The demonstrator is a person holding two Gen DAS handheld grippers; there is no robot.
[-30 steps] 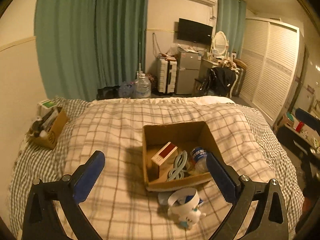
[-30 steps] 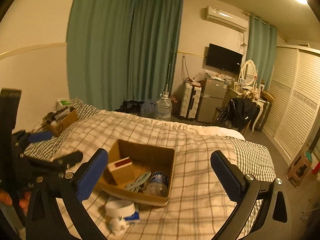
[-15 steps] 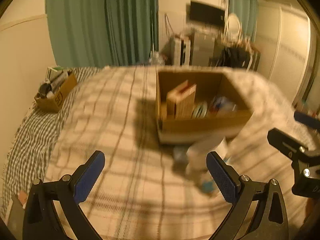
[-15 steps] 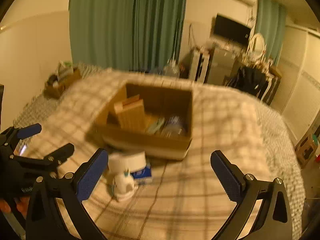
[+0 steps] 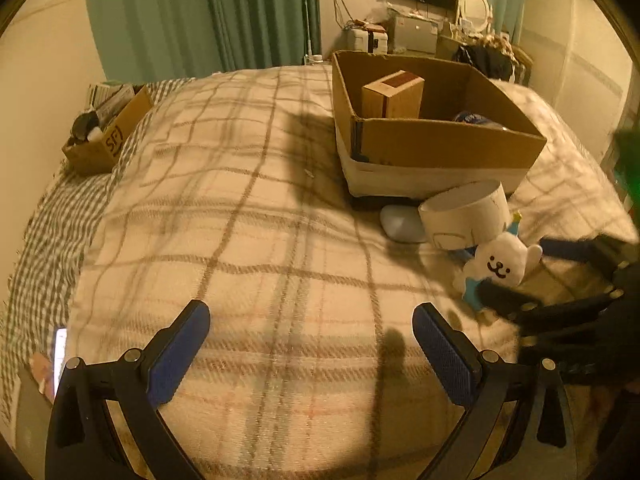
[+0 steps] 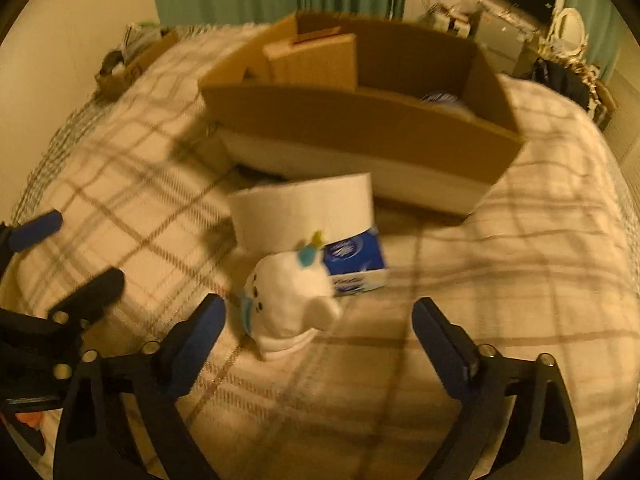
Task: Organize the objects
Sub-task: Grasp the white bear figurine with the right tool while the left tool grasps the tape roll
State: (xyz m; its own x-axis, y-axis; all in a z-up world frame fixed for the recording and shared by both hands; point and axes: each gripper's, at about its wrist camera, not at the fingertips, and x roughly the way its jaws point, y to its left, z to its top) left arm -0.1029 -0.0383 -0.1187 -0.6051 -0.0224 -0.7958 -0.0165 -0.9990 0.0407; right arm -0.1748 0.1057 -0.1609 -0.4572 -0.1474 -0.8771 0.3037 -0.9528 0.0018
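**Right gripper lined up on the plush toy, jaws wide**

Nearest: right gripper, fingers spread wide, holding nothing. Low over the plaid blanket. The white plush toy lies on the blanket just ahead of the gap, offset toward the gripper's left finger and nearly touching it. In the left wrist view the toy's face shows and its arms spread sideways, so the widest span seems to run roughly across the jaws; the right view is blurred, so hard to be sure.

Left gripper: also spread, empty, over bare blanket. The toy sits well off to its right and further ahead. Right arm is clearly the nearer one.

Just behind the toy: a small blue box, touching or nearly so, and a white paper-walled cylinder. A pale rounded item lies beside the cylinder; cannot identify it.

Further: open cardboard box holding a small carton and a bottle, mostly hidden.

Far left on the bed edge: second small cardboard box of odds and ends.

Judgement: a short push forward with a slight shift left would centre the toy.
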